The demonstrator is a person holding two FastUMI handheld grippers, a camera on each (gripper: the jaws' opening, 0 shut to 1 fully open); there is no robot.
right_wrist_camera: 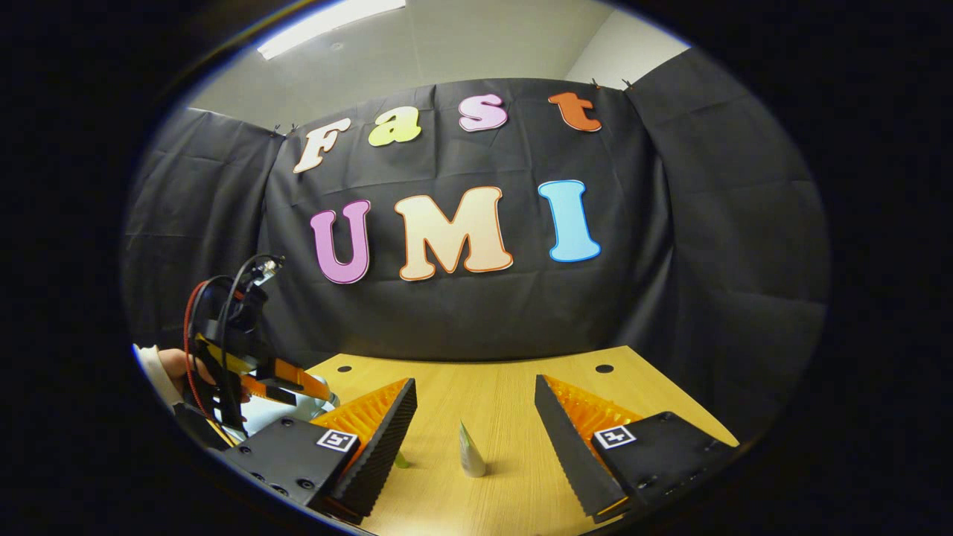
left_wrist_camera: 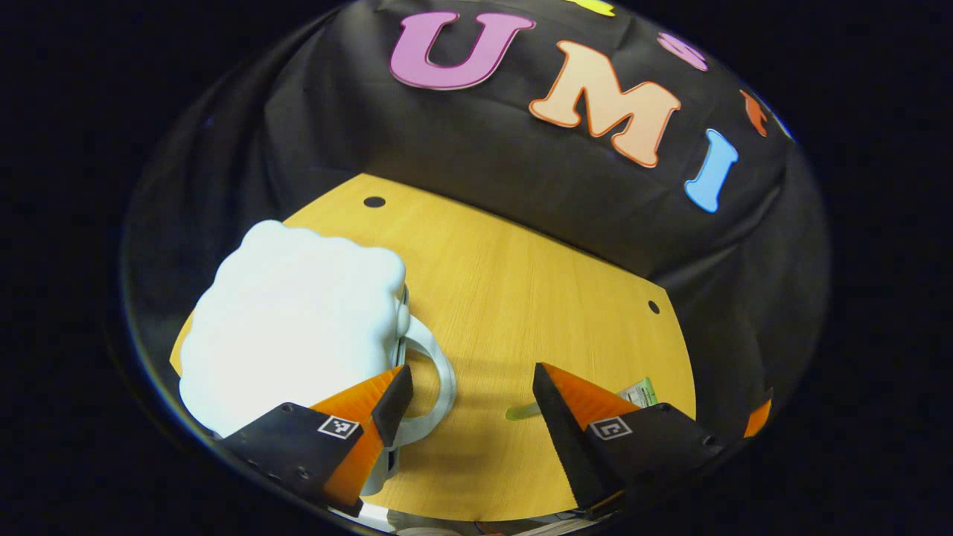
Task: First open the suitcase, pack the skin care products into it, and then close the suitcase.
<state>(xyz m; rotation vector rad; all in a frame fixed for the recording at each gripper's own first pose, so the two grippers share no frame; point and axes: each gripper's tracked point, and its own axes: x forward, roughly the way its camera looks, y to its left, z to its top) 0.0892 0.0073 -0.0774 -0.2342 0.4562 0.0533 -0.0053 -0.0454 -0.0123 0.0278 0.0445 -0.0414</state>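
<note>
A small glossy white suitcase (left_wrist_camera: 290,327) lies on the left of the wooden table (left_wrist_camera: 521,298) in the left gripper view, with its pale loop handle (left_wrist_camera: 441,372) pointing to the table's middle. My left gripper (left_wrist_camera: 470,387) is open above the table; its left finger overlaps the handle. A green skin care sachet (left_wrist_camera: 639,390) peeks out behind its right finger. In the right gripper view my right gripper (right_wrist_camera: 475,391) is open, low over the table, and a small pale tube (right_wrist_camera: 470,450) stands upright between its fingers, apart from both. The suitcase (right_wrist_camera: 301,408) peeks out behind its left finger.
In the right gripper view a hand (right_wrist_camera: 175,365) holds the left gripper (right_wrist_camera: 305,385) over the suitcase at the far left, with red and black cables above it. The black cloth wall runs close behind the table's (right_wrist_camera: 521,387) far edge. Small holes mark the tabletop's corners.
</note>
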